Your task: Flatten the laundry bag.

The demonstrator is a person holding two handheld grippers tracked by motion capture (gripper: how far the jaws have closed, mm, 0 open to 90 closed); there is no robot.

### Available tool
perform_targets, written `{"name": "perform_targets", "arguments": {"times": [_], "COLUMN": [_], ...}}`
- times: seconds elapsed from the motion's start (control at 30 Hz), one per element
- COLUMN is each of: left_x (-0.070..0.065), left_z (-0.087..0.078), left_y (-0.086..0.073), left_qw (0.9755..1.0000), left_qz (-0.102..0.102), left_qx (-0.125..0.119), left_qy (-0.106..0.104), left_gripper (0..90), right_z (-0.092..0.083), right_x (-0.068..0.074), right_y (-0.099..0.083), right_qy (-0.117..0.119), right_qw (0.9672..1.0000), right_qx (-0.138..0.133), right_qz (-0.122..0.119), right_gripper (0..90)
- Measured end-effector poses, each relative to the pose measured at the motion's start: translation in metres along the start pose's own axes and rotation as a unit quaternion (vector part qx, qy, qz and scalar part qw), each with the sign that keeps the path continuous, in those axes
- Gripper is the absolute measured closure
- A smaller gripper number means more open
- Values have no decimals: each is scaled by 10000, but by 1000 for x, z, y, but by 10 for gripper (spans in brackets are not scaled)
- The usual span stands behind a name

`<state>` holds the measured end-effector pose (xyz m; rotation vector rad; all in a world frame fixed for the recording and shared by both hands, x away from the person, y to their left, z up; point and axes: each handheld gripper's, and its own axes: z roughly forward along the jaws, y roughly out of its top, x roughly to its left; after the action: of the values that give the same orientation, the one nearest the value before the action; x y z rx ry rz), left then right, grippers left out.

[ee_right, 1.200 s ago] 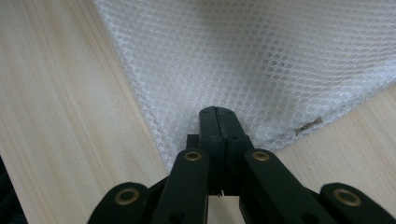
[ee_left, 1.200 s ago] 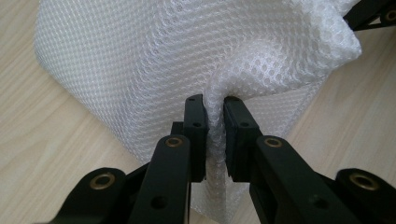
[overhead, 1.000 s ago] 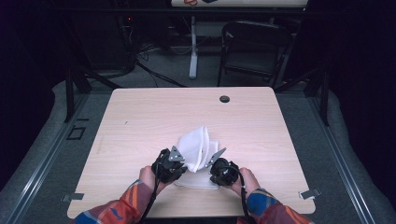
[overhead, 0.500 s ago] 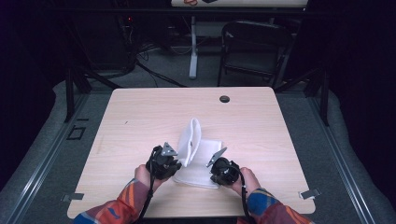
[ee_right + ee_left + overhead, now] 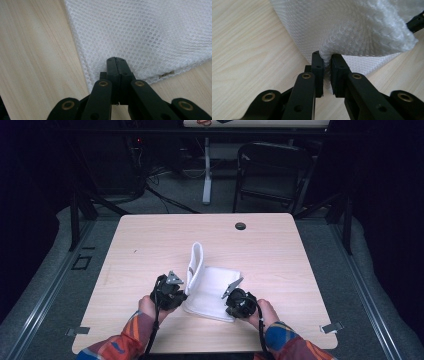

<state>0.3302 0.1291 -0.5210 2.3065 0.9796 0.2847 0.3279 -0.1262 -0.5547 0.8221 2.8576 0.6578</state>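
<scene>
Light wood-grain table [image 5: 150,250] fills the centre of the high view, with a small black grommet [image 5: 240,226] near its upper edge. White bubble-wrap sheet [image 5: 212,287] lies at lower centre of the tabletop; its left edge stands raised in a fold. Left gripper [image 5: 176,285], at lower left of the sheet, pinches a bunched fold of the bubble wrap between its jaws. Right gripper [image 5: 231,290], at lower right, has its jaws pressed together on the sheet's near edge, which lies flat on the wood.
</scene>
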Motion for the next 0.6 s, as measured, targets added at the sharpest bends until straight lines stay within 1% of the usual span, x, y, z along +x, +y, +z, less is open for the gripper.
{"name": "perform_targets", "arguments": {"times": [0.17,0.2,0.27,0.33,0.43,0.47,0.5,0.6], "left_x": [2,4,3,2,1,0,-2,-3], "left_z": [-1,0,-1,-1,-1,-1,0,0], "left_y": [-2,-3,-4,-5,-6,-6,-7,-7], "left_qw": [10000,9999,9999,9998,9997,9997,9995,9993], "left_qz": [-6,-40,-43,-20,-57,-40,10,39], "left_qx": [91,115,141,185,214,215,271,332], "left_qy": [9,-36,-29,-68,-109,-115,-131,-170], "left_gripper": [833,835,837,839,839,839,839,834], "right_z": [-1,-1,-1,-2,-3,-3,-4,-5], "right_x": [-2,-2,-3,-4,-5,-6,-8,-11], "right_y": [-1,-1,-1,-1,-2,-2,-3,-4], "right_qy": [-12,-17,-53,-68,-97,-119,-130,-162], "right_qw": [10000,10000,10000,10000,9999,9998,9998,9997], "right_qx": [33,32,63,59,121,109,124,143], "right_qz": [24,29,13,30,35,73,89,122], "right_gripper": [900,900,900,900,900,900,900,900]}}
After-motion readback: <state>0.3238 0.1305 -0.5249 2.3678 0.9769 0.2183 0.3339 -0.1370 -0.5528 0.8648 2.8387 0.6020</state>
